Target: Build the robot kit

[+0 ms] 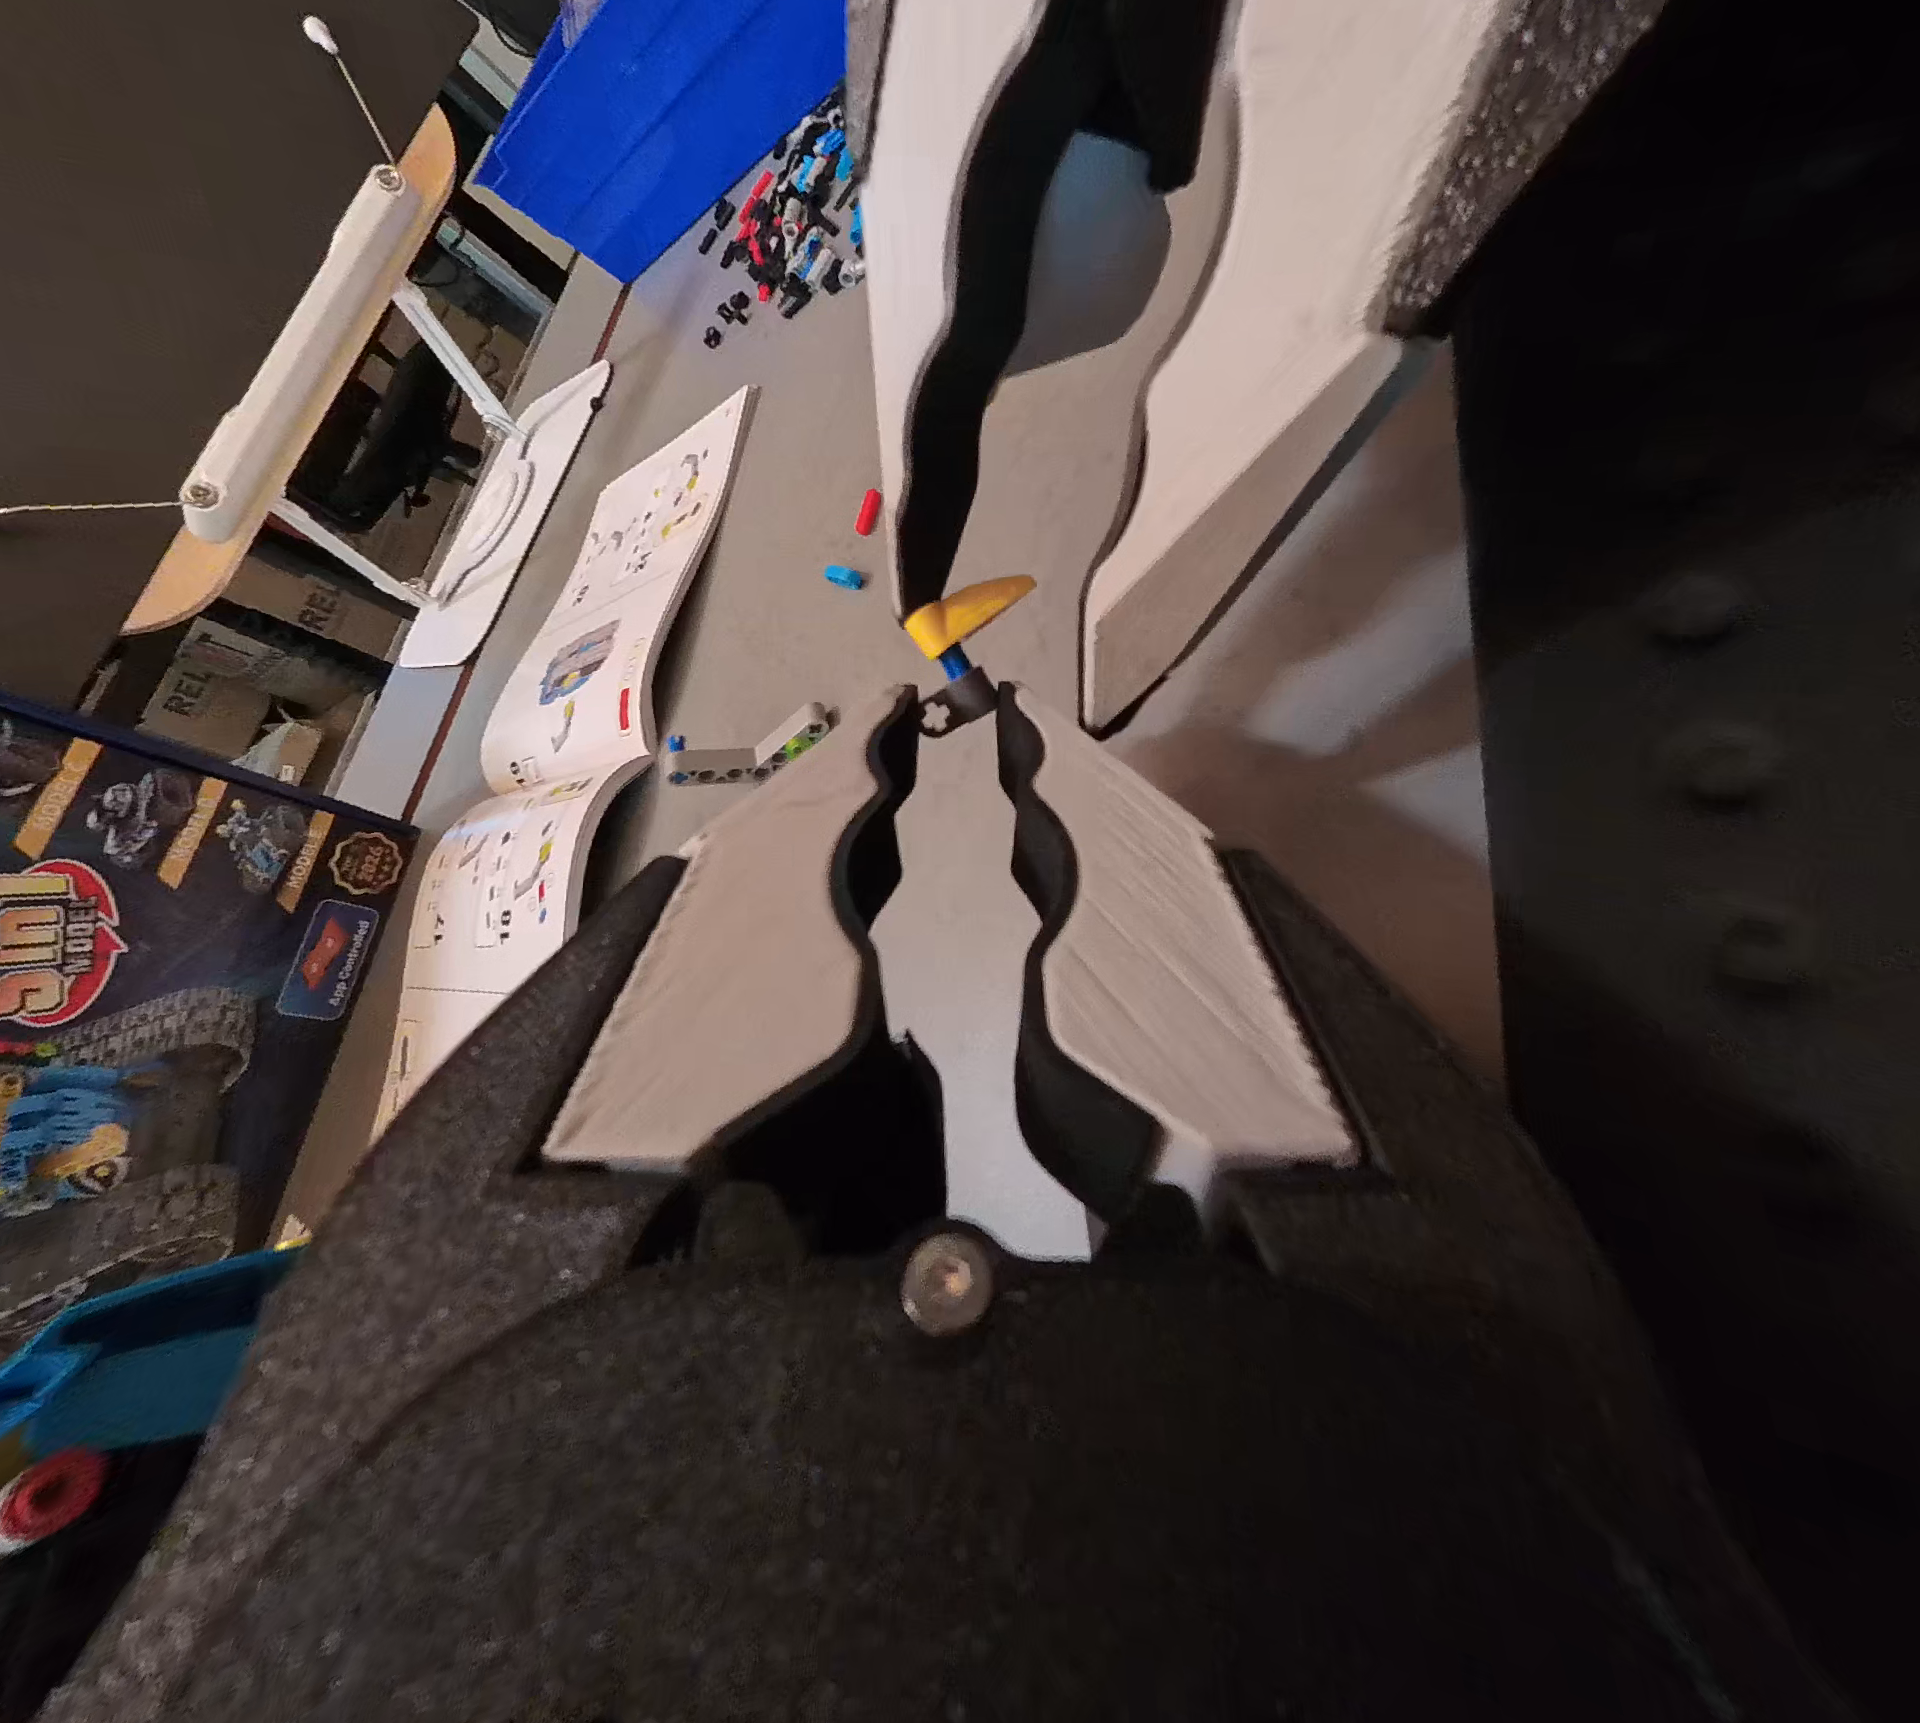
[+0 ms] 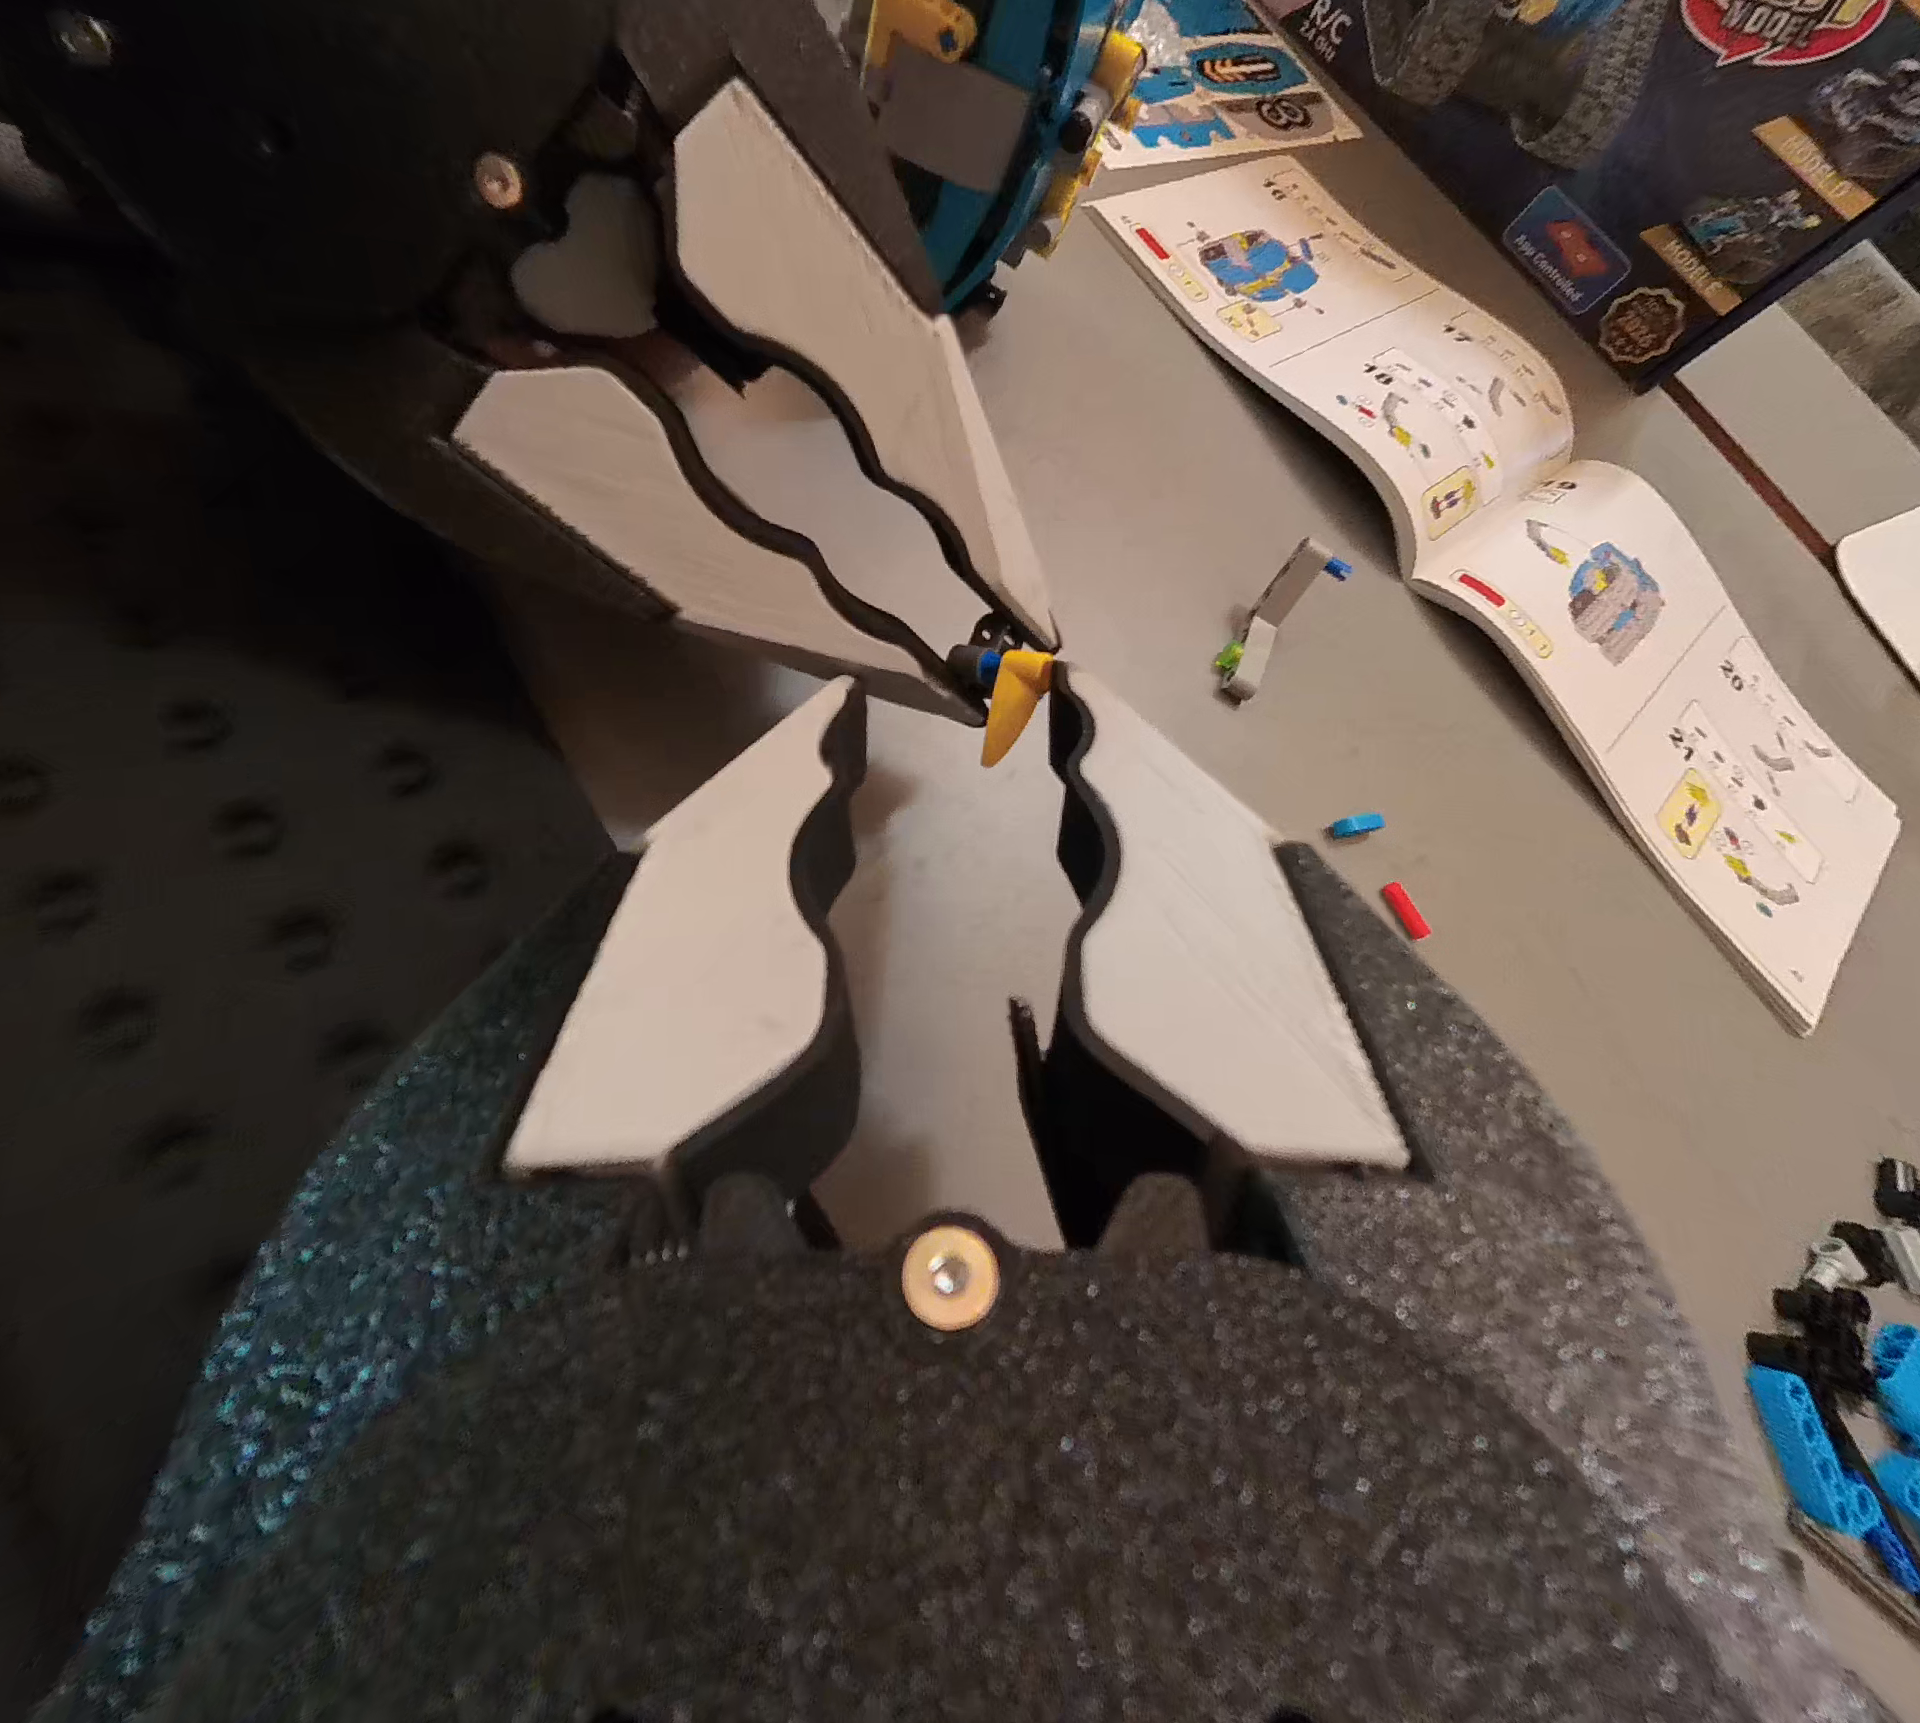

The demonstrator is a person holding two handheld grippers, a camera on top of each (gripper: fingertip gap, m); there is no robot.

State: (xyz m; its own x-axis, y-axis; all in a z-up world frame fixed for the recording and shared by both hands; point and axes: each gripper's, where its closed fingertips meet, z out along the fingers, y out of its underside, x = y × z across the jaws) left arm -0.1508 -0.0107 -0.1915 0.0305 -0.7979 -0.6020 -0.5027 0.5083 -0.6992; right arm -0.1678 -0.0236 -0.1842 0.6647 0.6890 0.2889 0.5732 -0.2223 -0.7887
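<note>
Left hand-held gripper: fingertips closed on the dark grey connector at the end of a small assembly held above the bench; a short blue pin joins that connector to a yellow curved piece.

Right hand-held gripper: fingers parted, with a wide gap at the tips; the yellow curved piece lies in that gap, touching the inner edge of one fingertip, with clear space before the other; the two hand-held grippers meet tip to tip at the assembly.

Loose on the bench, near the tips: grey bent beam with a blue pin and a green pin in it; small blue piece; small red piece; all apart from both grippers.

Open instruction booklet: lies flat on the bench beside the grey beam.

Printed toy box: stands at the bench edge behind the booklet.

Blue bin: tipped on its side at the far end of the bench, contents hidden; a scatter of small black, red, blue and grey parts lies on the bench just beside it.

Partly built blue and yellow model: stands behind the left gripper.
</note>
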